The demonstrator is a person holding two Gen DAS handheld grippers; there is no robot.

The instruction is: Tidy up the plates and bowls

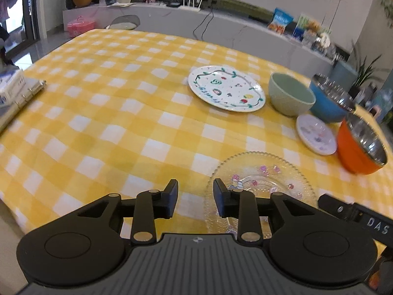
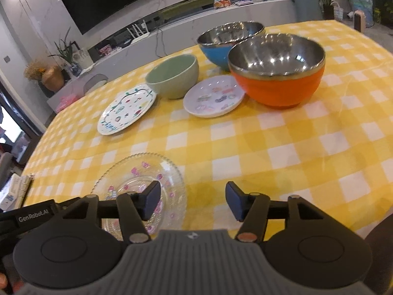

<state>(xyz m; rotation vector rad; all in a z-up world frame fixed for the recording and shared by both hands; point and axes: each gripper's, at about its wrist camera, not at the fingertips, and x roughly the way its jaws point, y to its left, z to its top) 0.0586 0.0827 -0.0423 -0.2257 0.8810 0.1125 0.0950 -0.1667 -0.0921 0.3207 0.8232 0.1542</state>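
Observation:
A clear glass plate (image 1: 260, 179) (image 2: 142, 179) with pink prints lies on the yellow checked tablecloth near the front edge. My left gripper (image 1: 195, 199) hovers at its left rim, open, nothing between the fingers. My right gripper (image 2: 192, 200) stands open just right of the same plate, also holding nothing. Farther back lie a white painted plate (image 1: 226, 88) (image 2: 126, 110), a pale green bowl (image 1: 289, 94) (image 2: 173, 76), a small lilac saucer (image 1: 315, 134) (image 2: 213, 97), an orange steel-lined bowl (image 1: 359, 145) (image 2: 277, 71) and a blue one (image 1: 329, 100) (image 2: 228, 40).
A ring binder with a box on it (image 1: 17, 93) (image 2: 14, 194) lies at the table's left edge. The other gripper's arm (image 1: 356, 213) shows at the right. Behind the table runs a low white counter (image 1: 172, 17) with snack bags, vases and a plant.

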